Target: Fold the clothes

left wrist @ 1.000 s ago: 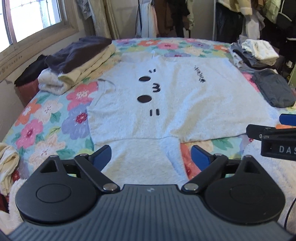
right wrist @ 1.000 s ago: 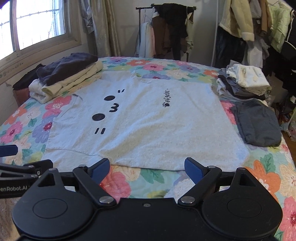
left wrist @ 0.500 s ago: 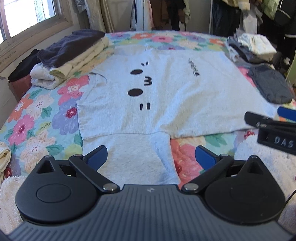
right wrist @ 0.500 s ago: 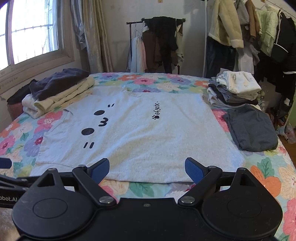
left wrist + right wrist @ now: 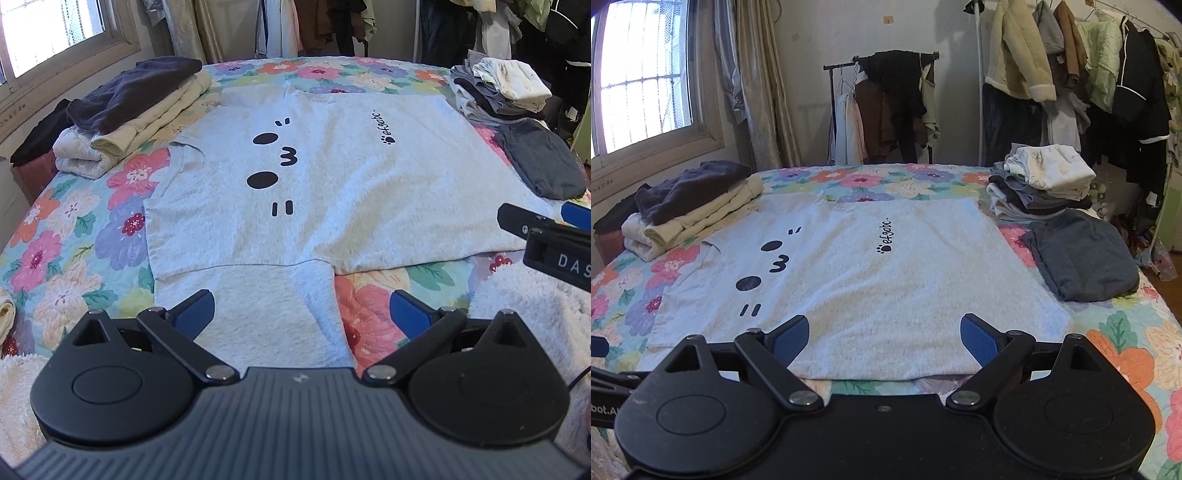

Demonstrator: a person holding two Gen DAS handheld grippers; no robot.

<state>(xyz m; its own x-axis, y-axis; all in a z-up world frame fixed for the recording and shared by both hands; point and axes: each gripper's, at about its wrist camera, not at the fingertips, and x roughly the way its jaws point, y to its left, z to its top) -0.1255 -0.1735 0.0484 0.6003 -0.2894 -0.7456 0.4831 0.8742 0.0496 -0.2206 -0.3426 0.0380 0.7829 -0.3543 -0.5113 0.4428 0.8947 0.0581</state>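
Left tongs [image 5: 302,311] black with blue pads, silver pivot screws, right tongs [image 5: 883,336] alike, white lettering

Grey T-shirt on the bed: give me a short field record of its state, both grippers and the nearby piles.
garment: light grey T-shirt with black cat-face print, spread flat, unfolded, near sleeve toward the camera
surface: floral quilted bedspread
left gripper: open, over the near sleeve, holding nothing
right gripper: open, over the shirt's near edge, holding nothing
left pile: folded dark and cream clothes
right pile: stacked folded clothes, dark grey garment in front
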